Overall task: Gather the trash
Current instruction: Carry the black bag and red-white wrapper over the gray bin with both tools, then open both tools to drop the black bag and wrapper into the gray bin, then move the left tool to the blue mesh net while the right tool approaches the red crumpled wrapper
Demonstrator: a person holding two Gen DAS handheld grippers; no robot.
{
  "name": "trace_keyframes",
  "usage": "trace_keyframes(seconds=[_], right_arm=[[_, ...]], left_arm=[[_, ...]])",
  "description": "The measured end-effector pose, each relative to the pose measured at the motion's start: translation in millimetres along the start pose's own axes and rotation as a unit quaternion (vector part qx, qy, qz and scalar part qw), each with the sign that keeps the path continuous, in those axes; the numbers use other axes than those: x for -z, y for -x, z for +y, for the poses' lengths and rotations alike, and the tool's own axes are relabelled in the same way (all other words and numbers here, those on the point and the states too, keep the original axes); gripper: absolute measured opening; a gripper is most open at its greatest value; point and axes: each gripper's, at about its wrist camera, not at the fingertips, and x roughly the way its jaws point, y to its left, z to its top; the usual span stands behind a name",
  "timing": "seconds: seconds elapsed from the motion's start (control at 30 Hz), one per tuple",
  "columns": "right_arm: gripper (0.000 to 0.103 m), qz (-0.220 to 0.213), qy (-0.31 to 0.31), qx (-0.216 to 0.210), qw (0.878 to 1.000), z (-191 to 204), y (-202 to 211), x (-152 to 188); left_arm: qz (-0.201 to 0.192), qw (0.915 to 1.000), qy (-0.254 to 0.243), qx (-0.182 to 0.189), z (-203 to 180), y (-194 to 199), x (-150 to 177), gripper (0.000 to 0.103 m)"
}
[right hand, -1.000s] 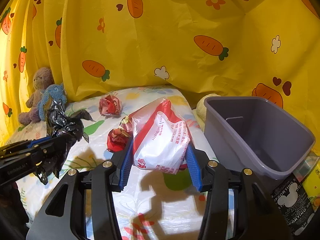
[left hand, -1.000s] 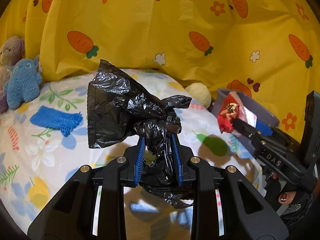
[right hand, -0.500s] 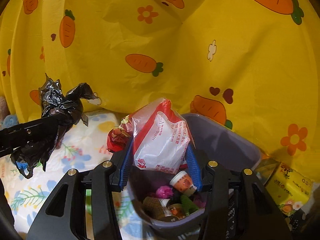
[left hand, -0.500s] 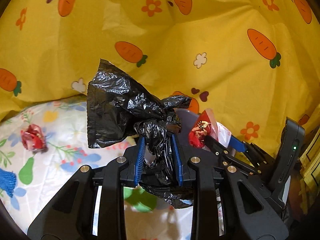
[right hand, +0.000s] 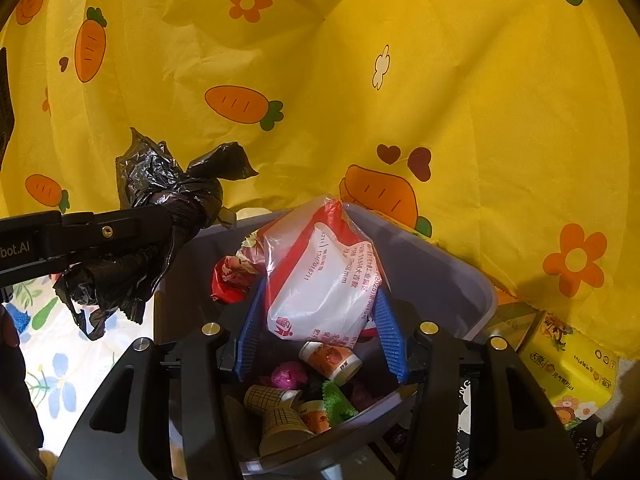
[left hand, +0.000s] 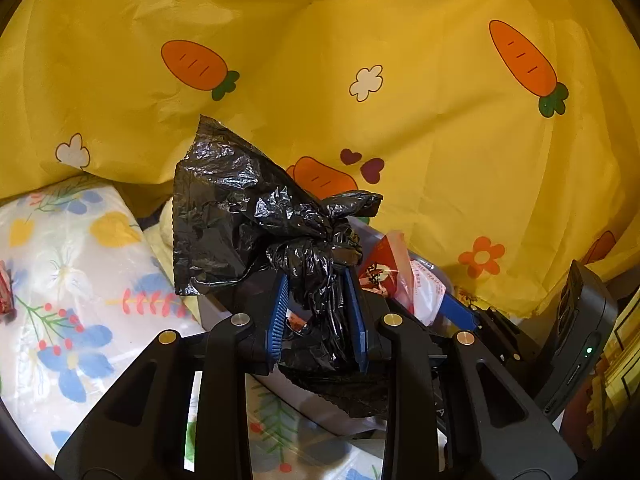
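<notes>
Your left gripper (left hand: 316, 316) clamps a black bag (left hand: 256, 216); right gripper (right hand: 320, 332) grips a red-white bag (right hand: 320, 272) above the grey bin (right hand: 440, 276); floral sheet (left hand: 72, 280), carrot curtain (left hand: 400, 80) behind.

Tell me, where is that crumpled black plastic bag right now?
The black plastic bag is pinched in the left gripper, held up before the yellow carrot curtain. In the right wrist view it hangs at the left, beside the grey bin.

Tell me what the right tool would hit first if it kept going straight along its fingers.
Probably the far inner wall of the grey bin. The right tool, gripping the red-and-white plastic bag, points over the bin's open top, above the paper cups. Depth is unclear.
</notes>
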Motion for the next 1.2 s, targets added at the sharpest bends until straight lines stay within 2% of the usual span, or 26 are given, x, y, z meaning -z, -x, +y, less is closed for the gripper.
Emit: trace_keyframes(seconds=[0.17,0.23,0.27,0.3,0.4,0.63,0.93,1.2], right_arm=[[0.054,0.003,-0.003,-0.001,1.000,-3,-4,1],[0.059,0.003,-0.004,-0.001,1.000,-2,-5,1],[0.063,0.003,-0.004,-0.001,1.000,-2,-5,1],[0.065,0.003,-0.005,0.000,1.000,-2,-5,2],[0.072,0.002,-0.007,0.004,1.000,-3,-5,3],[0.087,-0.006,-0.015,0.014,1.000,-6,0,3],[0.093,-0.014,-0.024,0.016,0.999,-4,9,-1],[0.095,-0.032,-0.043,0.018,0.998,2,27,-3]], left_arm=[[0.008,0.9999,0.009,0.011,3,-10,0,0.033],[0.012,0.9998,0.009,0.014,2,-13,0,0.045],[0.011,0.9998,0.009,0.013,2,-14,0,0.059],[0.005,0.9999,0.011,0.011,2,-12,1,0.069],[-0.010,0.9998,0.019,0.005,4,-7,1,0.086],[-0.031,0.9983,0.030,-0.039,16,9,4,0.095],[-0.058,0.9937,0.027,-0.092,27,41,18,0.097],[-0.073,0.9848,0.031,-0.155,43,76,37,0.097]])
